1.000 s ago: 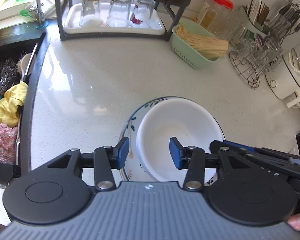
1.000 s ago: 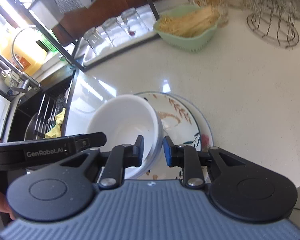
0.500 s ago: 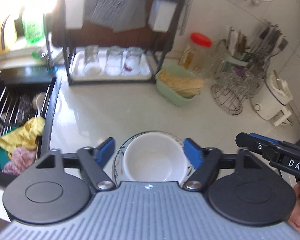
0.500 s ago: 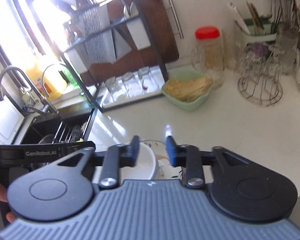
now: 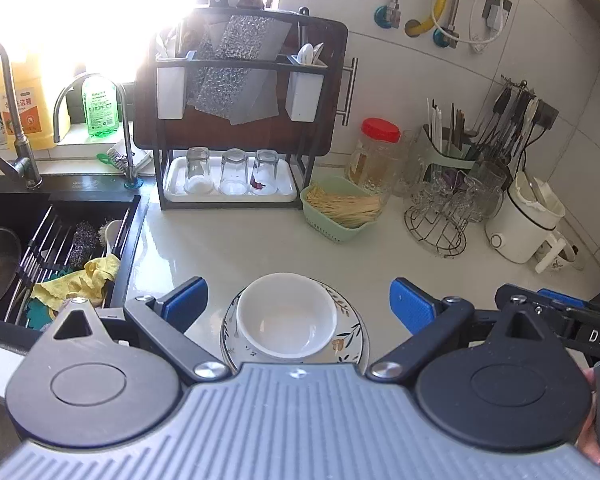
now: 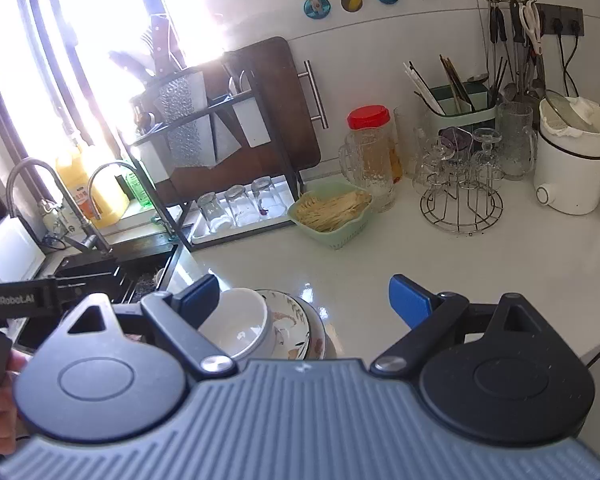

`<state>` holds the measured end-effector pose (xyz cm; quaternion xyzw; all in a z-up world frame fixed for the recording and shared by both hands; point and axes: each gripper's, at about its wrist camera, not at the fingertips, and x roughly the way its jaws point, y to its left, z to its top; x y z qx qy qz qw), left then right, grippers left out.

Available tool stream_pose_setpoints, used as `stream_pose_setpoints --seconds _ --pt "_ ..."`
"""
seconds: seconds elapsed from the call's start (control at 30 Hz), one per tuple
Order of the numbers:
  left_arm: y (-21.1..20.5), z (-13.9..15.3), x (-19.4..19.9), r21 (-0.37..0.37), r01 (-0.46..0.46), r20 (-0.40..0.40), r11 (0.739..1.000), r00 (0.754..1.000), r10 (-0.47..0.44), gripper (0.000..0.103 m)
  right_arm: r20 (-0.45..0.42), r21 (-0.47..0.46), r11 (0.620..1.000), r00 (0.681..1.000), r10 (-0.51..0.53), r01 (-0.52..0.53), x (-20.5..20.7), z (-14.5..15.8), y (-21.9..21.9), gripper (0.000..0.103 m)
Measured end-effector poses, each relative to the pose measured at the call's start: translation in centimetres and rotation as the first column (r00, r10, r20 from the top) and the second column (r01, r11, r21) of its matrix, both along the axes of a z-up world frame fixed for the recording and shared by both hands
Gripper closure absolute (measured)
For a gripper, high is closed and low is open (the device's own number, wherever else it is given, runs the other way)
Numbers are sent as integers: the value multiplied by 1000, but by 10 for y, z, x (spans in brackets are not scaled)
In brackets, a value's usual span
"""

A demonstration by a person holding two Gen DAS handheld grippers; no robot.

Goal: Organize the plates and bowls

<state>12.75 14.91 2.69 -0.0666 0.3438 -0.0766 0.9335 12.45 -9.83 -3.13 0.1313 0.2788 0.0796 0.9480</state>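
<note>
A plain white bowl [image 5: 286,316] is seen upright, mouth upward, nested on a floral-rimmed plate [image 5: 350,334] on the countertop [image 5: 228,248], well in front of the green basket [image 5: 332,216]. Being round, no long axis is shown. The left gripper [image 5: 298,304] and right gripper [image 6: 304,300] have just been opening; nothing is gripped.

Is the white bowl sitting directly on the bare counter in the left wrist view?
No, the white bowl rests on a patterned plate, which lies on the counter.
</note>
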Motion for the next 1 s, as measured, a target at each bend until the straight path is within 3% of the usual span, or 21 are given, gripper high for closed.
stream_pose_setpoints --seconds 0.17,0.47,1.0 --pt "-10 7 -35 29 -24 31 999 999 23 4 22 8 1000 999 29 -29 -28 2 -5 10" --pt "-18 1 -82 46 -68 20 997 998 67 4 27 12 998 997 68 -68 -63 -2 -10 10" --pt "-25 -18 -129 88 -91 -29 992 995 94 4 2 -10 995 995 98 -98 -98 -19 -7 10"
